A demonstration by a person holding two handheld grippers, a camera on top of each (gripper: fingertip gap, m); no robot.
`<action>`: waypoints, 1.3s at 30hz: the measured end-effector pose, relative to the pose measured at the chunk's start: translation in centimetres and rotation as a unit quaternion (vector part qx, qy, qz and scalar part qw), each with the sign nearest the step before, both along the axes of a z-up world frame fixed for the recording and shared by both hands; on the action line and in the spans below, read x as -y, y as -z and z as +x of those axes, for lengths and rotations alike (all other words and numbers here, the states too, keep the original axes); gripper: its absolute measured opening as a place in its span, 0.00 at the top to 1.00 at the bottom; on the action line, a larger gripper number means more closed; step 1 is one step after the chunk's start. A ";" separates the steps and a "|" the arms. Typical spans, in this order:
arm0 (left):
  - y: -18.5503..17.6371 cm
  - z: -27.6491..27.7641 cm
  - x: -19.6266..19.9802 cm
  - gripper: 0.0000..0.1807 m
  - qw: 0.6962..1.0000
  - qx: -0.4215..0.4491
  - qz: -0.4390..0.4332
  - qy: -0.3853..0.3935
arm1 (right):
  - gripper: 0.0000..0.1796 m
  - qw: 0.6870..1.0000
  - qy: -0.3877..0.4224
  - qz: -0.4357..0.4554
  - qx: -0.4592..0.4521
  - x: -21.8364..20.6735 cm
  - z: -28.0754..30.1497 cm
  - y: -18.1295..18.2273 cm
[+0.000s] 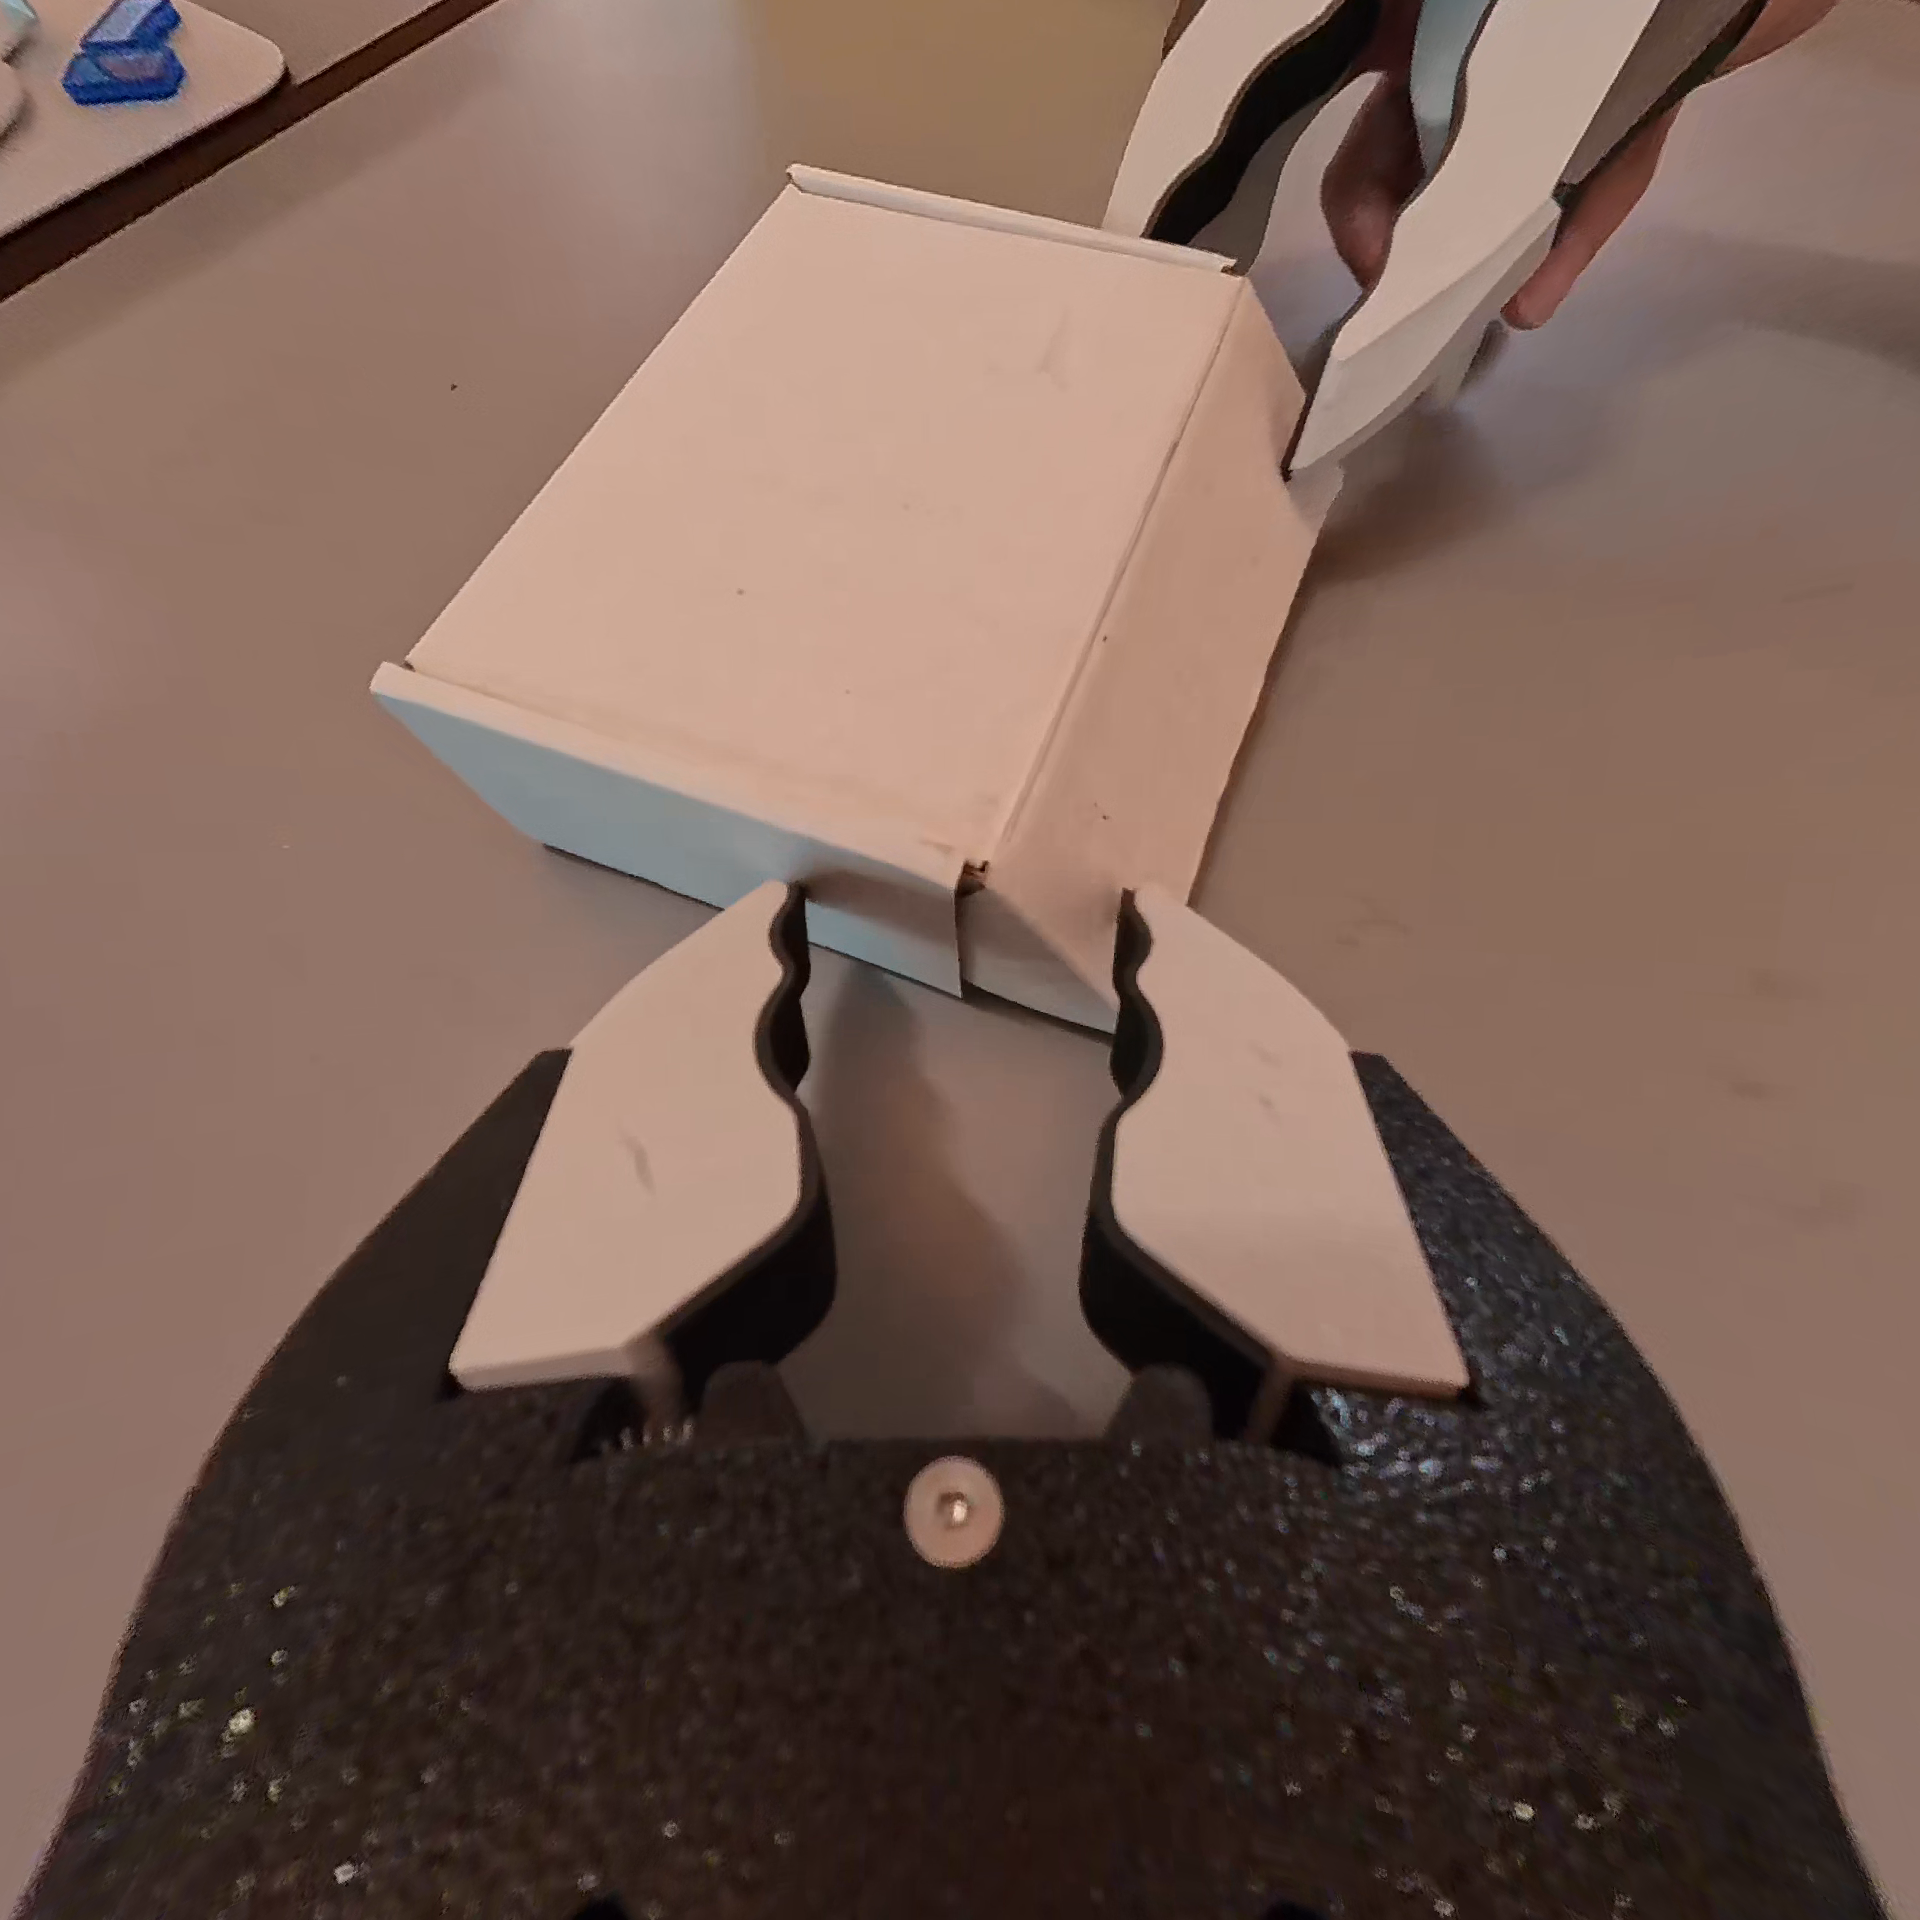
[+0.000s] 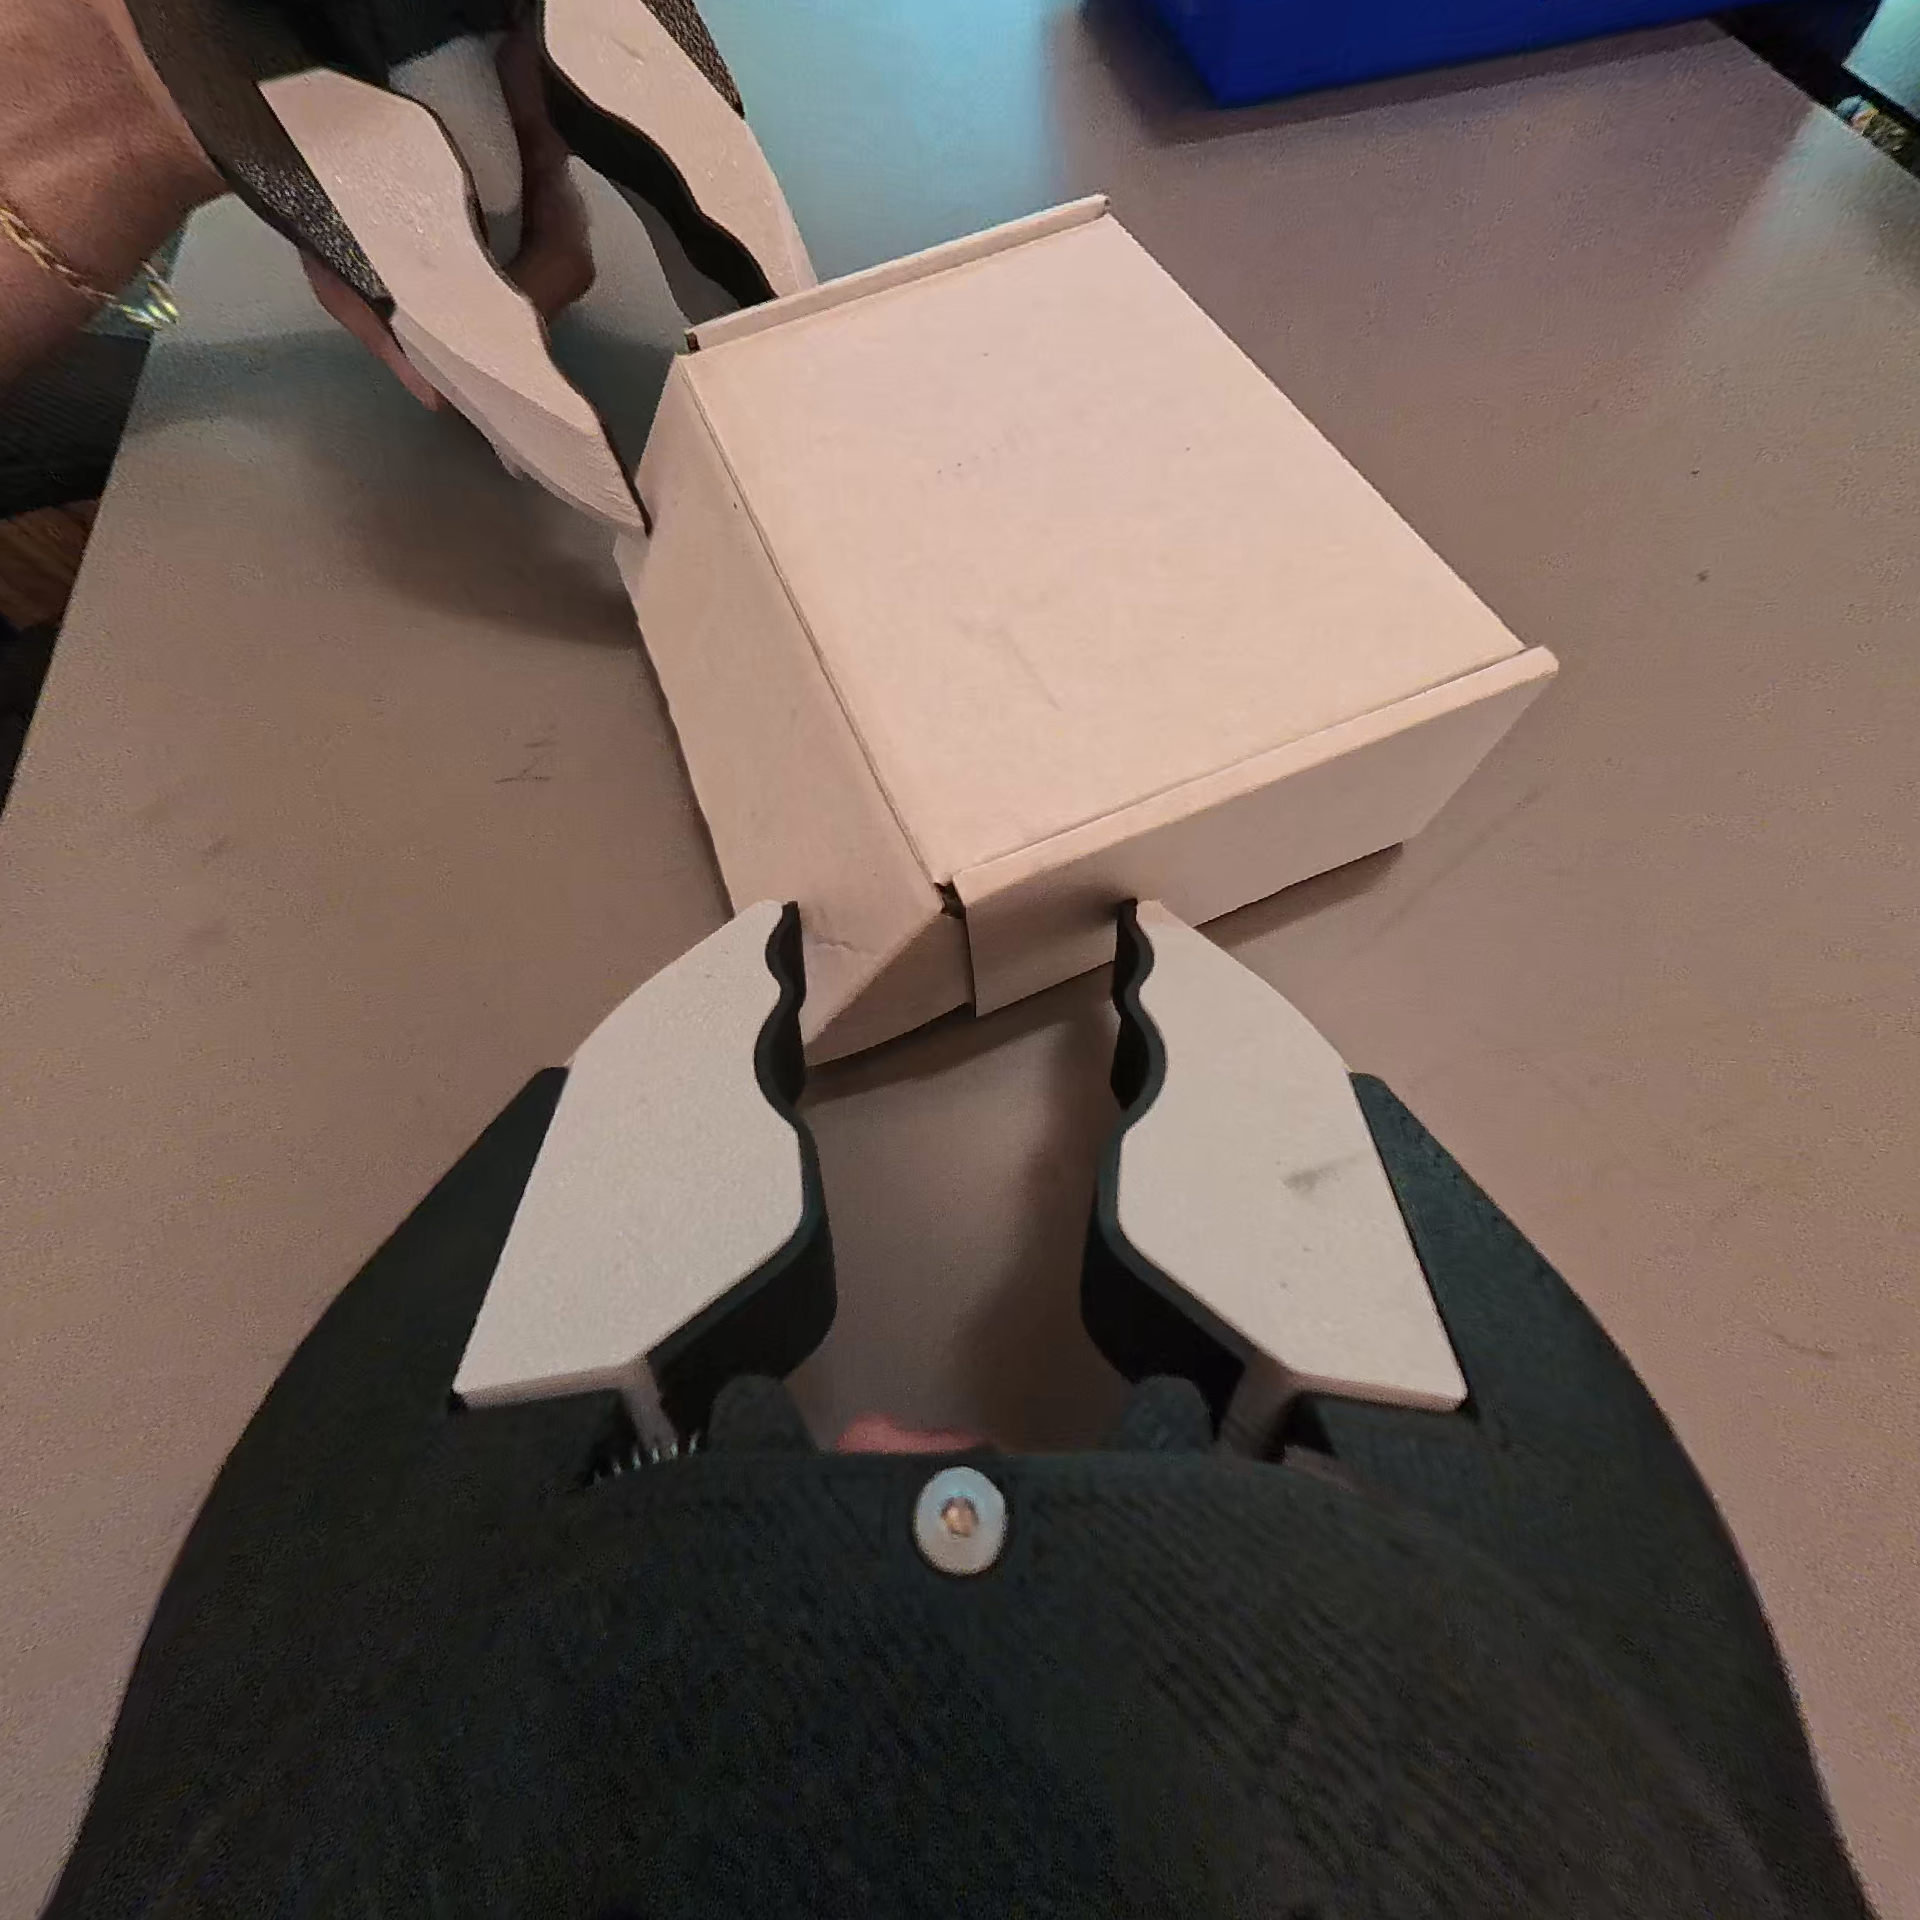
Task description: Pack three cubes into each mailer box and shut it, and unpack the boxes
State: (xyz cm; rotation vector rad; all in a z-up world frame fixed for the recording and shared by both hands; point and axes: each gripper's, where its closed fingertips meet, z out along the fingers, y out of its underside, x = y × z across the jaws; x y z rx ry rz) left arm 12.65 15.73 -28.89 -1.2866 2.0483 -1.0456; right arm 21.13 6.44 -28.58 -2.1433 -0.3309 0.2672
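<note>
- Nearest the left wrist camera, the left tongs (image 1: 961,914), white fingers with black wavy inner pads on a black speckled body, stand spread; nothing is pinched between them.
- Their tips straddle the near corner of a closed white cardboard mailer box (image 1: 883,540), one finger at each side of the corner.
- In the right wrist view the right tongs (image 2: 961,914), of the same build, are likewise spread, with tips at either side of the opposite corner of the white cardboard mailer box (image 2: 1049,582).
- Each tongs shows at the far corner in the other's view, held by a person's hand (image 1: 1558,260); the far finger (image 2: 520,416) reaches the box's side.
- Lid down, the box lies flat on the plain grey surface (image 1: 1558,831); its front flap slants outward rather than lying flush.
- Far left, small blue translucent pieces (image 1: 120,52) rest on a pale rounded mat.
- A blue block-like object (image 2: 1455,42) sits at the surface's far edge.
</note>
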 end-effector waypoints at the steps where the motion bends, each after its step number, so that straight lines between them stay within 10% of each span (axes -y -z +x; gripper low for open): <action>1: 0.0 0.0 0.0 0.69 1.000 0.002 0.004 -0.002 | 0.68 1.000 0.002 0.001 0.007 0.0 0.0 0.1; 39: 2.3 -0.6 -0.5 0.71 0.995 -0.061 0.066 0.047 | 0.72 0.994 -0.055 -0.027 0.091 0.3 -0.1 1.8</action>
